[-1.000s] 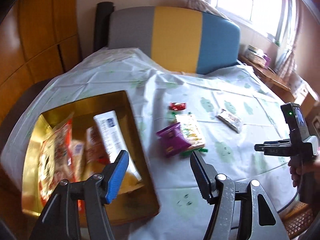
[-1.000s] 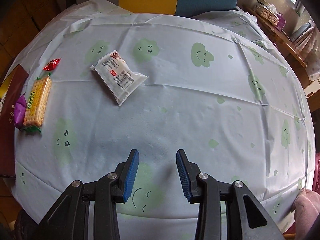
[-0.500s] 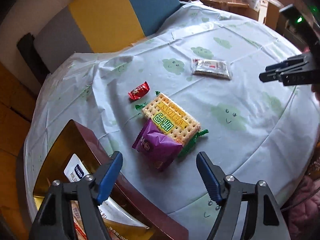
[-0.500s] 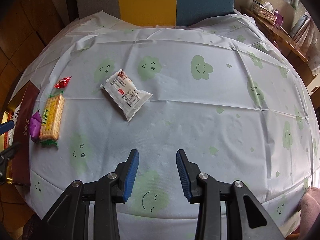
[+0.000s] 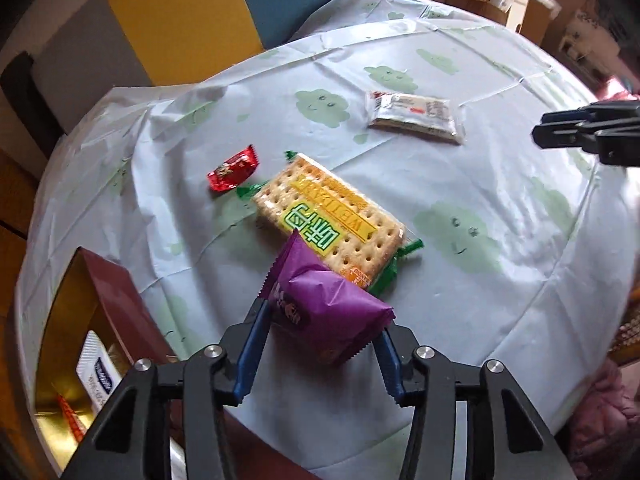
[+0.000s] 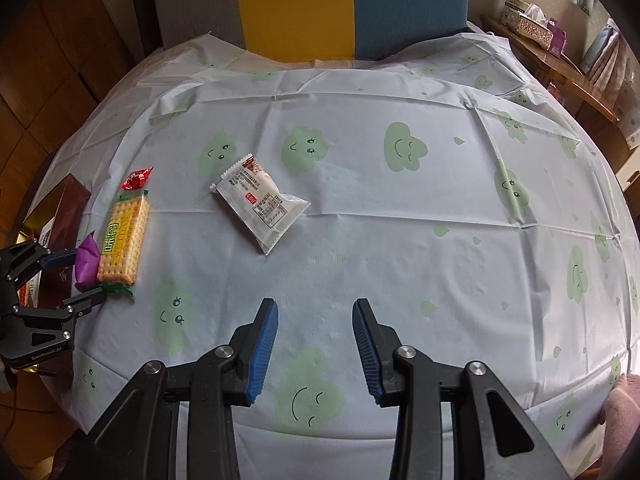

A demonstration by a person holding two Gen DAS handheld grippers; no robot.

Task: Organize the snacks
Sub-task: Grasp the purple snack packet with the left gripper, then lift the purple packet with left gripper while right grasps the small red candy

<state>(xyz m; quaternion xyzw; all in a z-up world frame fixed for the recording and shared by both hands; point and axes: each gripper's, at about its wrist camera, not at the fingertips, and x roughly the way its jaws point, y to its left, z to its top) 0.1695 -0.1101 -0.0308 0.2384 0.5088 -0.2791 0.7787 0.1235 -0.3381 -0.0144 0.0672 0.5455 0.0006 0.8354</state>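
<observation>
A purple snack packet (image 5: 324, 312) lies half on a long cracker pack (image 5: 328, 220) near the table's left side. My left gripper (image 5: 322, 320) points down over it. Its jaws are closing, with the packet between them and a blue pad touching each side. The right wrist view shows the same grip (image 6: 86, 276) at the far left. A red candy (image 5: 232, 170) and a white packet (image 6: 262, 204) lie farther out on the cloth. My right gripper (image 6: 316, 308) hangs open above bare cloth near the front edge, holding nothing.
A maroon box with a gold inside (image 5: 116, 300) stands at the table's left edge with several snacks in it. A grey, yellow and blue chair back (image 6: 352, 4) rises behind the round table. A wooden shelf (image 6: 560, 64) is at the right, and a pink sleeve (image 6: 624, 404) at the lower right.
My left gripper swung from over the box to the purple packet and sank onto it. Its jaws widened, then narrowed around the packet. The right gripper stayed put.
</observation>
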